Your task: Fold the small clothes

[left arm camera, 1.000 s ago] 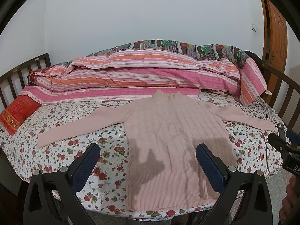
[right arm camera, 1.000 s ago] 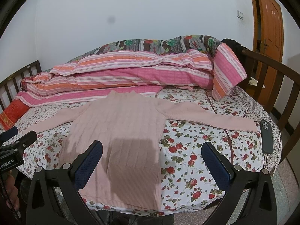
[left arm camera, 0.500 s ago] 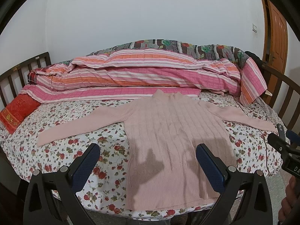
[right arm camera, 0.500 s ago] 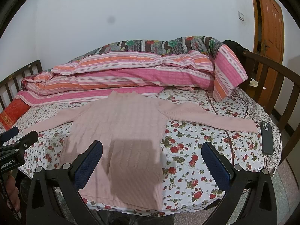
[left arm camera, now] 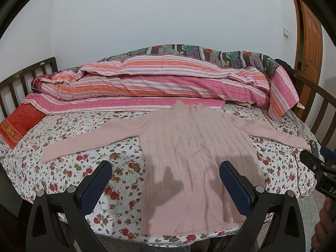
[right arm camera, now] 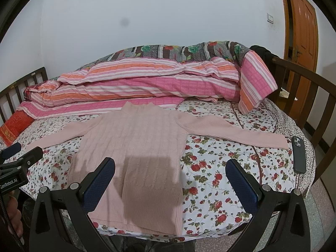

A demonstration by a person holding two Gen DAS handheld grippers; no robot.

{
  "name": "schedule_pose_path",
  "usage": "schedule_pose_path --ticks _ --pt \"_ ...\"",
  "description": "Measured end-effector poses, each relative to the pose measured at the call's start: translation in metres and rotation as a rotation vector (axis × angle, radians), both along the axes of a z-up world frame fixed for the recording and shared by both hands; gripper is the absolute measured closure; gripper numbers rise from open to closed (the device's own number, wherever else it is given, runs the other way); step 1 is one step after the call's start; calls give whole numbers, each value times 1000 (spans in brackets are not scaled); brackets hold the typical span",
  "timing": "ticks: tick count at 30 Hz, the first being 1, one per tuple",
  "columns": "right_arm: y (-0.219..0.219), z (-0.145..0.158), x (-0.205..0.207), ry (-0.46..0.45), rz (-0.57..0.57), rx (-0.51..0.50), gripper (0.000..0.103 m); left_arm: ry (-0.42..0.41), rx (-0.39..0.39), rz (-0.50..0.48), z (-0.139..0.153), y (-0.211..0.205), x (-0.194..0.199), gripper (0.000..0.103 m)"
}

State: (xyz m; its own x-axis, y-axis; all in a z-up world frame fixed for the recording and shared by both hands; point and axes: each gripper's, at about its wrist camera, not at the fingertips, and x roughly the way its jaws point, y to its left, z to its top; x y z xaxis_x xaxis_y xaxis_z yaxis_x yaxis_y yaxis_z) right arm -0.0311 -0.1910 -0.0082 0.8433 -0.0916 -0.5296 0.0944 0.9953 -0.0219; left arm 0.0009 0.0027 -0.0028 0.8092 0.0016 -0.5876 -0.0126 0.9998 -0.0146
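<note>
Nothing moved since earlier, pink cable-knit sweater flat on floral bed sheet, sleeves spread, below striped quilt, left tool and right tool released, hovering over sweater hem.

Even indoor light, sharp focus, fisheye-bent edges, gripper shadows on the sweater.

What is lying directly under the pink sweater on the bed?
The pink sweater lies flat on the floral bedsheet, sleeves spread out. The sheet shows all around it. Whether anything else lies between sweater and sheet cannot be seen, since the knit covers that area.
</note>
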Motion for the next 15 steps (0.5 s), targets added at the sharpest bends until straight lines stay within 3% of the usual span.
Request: schedule_pose_path --ticks 15 --pt "8 4 -1 -6 2 -5 0 -16 -8 -3 5 2 -2 0"
